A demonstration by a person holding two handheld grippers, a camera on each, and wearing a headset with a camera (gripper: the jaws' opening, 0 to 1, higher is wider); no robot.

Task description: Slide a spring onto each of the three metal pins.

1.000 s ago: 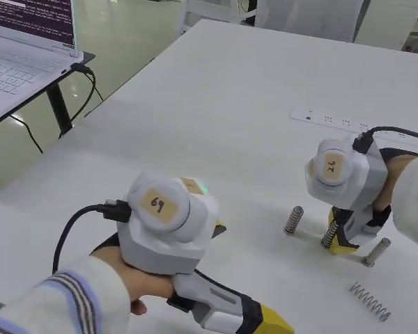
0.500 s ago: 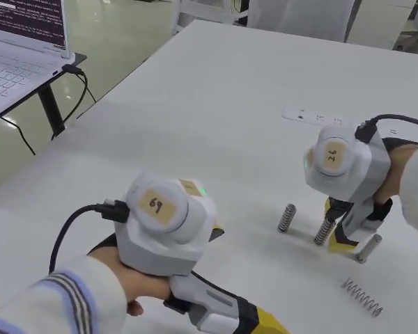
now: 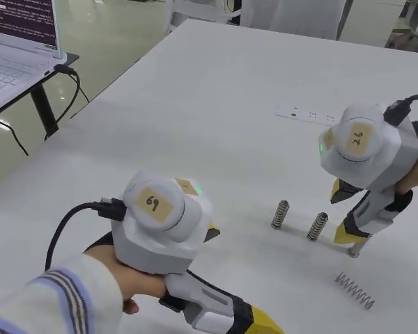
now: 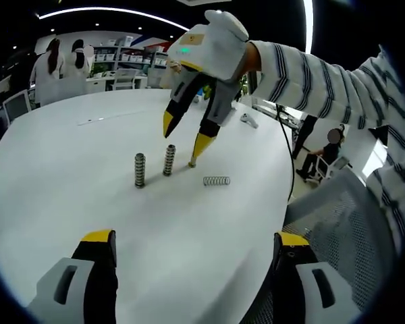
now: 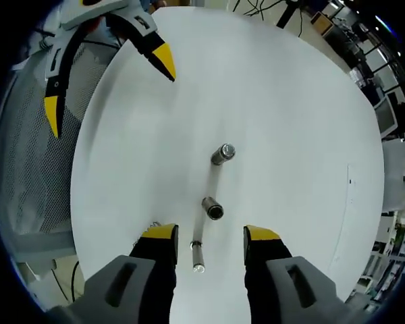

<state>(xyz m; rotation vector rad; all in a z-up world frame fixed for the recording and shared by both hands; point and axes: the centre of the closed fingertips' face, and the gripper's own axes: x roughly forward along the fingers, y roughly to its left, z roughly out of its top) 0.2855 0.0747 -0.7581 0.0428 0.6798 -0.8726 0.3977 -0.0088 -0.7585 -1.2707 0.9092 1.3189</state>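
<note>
Your right gripper [image 5: 211, 232] hangs with its jaws released, straddling from above the bare, smooth steel pin [image 5: 198, 256], which stands upright on the matte white table [image 3: 216, 104]. The loose grey wire coil spring [image 3: 354, 290] lies near that pin on your side of it, its long axis flat to the table. In my judgement the right gripper is the nearer one. Beyond the bare pin, in line, stand the first spring-sleeved pin [image 5: 214, 208] and the second spring-sleeved pin [image 5: 223, 154]. Your left gripper [image 4: 196, 237] is spread wide, well apart from the bare pin.

Matt white tabletop [image 3: 195, 104], bright metal loose spring [image 3: 354, 290], smooth metal pin [image 5: 198, 256], glossy white plastic right tongs [image 4: 184, 137]
</note>
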